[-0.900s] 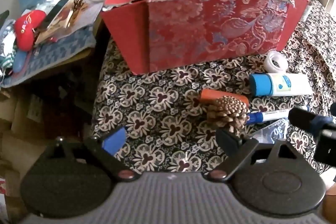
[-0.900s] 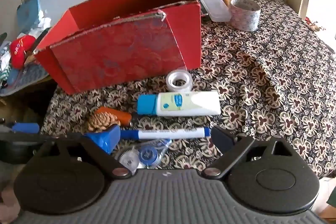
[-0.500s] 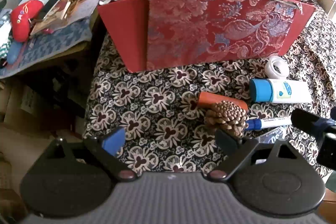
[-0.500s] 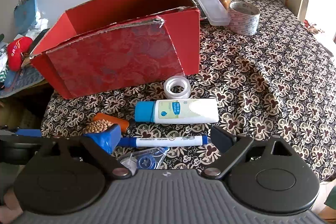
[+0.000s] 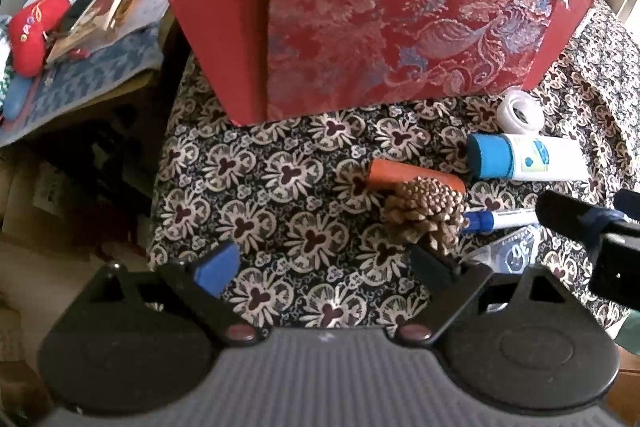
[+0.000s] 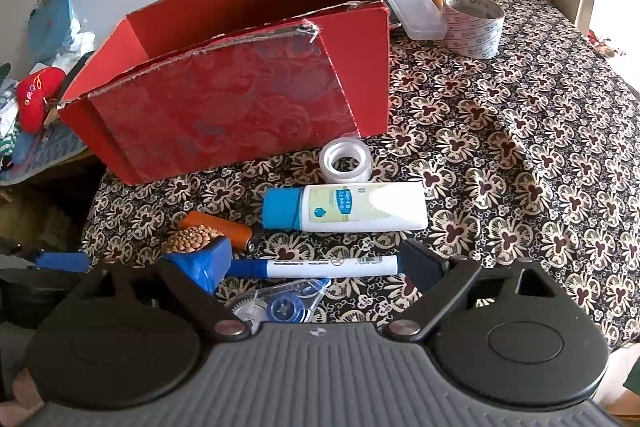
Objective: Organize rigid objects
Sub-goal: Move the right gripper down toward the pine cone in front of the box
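1. Flowery black-and-cream tablecloth point(image 6: 540, 155) is your work surface, with the red box point(image 6: 224, 115) sitting open at the back left and nothing visible inside it from these angles.
2. Your left gripper point(image 5: 326, 265) is spread as wide as it goes, holding nothing. Only bare cloth sits between the fingers.
3. Pinecone point(image 5: 424, 217) is the nearest thing to it, just up and right of the gap, right by the right-hand fingertip. I'd guess that's the pick, so you'd need to slide right before closing.
4. Behind the pinecone and touching it lies the orange tube point(image 5: 416, 179), long axis running left to right, roughly parallel to the box front.
5. Your right gripper point(image 6: 316, 261) is also wide apart and empty. The marker point(image 6: 324, 267) lies crosswise right in its gap, cap end left, pads not on it.
6. Correction tape point(image 6: 280, 305) is just below the marker, close to the gripper body.
7. Further out sit the blue-capped bottle point(image 6: 348, 207), lying sideways, and the clear tape roll point(image 6: 346, 159) just in front of the box.
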Motion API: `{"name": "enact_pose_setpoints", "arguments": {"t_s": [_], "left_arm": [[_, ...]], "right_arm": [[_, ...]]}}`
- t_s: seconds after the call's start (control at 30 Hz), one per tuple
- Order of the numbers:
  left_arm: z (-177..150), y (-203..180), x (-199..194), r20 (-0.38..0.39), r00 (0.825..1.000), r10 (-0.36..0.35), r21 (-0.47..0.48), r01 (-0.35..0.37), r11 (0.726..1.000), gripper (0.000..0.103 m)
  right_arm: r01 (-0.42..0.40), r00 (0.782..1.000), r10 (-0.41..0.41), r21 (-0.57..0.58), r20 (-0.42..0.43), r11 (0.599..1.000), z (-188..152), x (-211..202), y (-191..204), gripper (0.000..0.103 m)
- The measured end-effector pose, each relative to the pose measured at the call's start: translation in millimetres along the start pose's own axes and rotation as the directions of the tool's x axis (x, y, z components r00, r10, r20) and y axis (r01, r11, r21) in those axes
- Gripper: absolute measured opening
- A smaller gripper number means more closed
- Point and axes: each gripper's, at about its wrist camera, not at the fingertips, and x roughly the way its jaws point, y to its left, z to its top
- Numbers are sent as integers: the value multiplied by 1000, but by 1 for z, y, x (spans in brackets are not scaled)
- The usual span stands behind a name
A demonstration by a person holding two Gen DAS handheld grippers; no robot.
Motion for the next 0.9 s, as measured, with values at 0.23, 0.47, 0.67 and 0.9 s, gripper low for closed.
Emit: {"name": "enact_pose_setpoints", "arguments": {"t_s": [0.23, 0.47, 0.67, 0.9], "left_arm": [[0, 8, -6, -12, 997, -72, -42, 71, 997, 92], [-6, 14, -14, 30, 999, -17, -53, 18, 998, 92], [-12, 17, -15, 34, 999, -3, -71, 6, 997, 92], [-21, 12, -12, 22, 1000, 0, -51, 1, 999, 92]], "right_arm": [[46, 999, -46, -42, 6, 998, 1, -2, 5, 77], [40, 999, -38, -61, 22, 997, 1, -5, 10, 76], [21, 999, -19, -52, 31, 998, -4, -6, 10, 76], [21, 1000, -21, -26, 6, 999, -14, -5, 4, 75]]}}
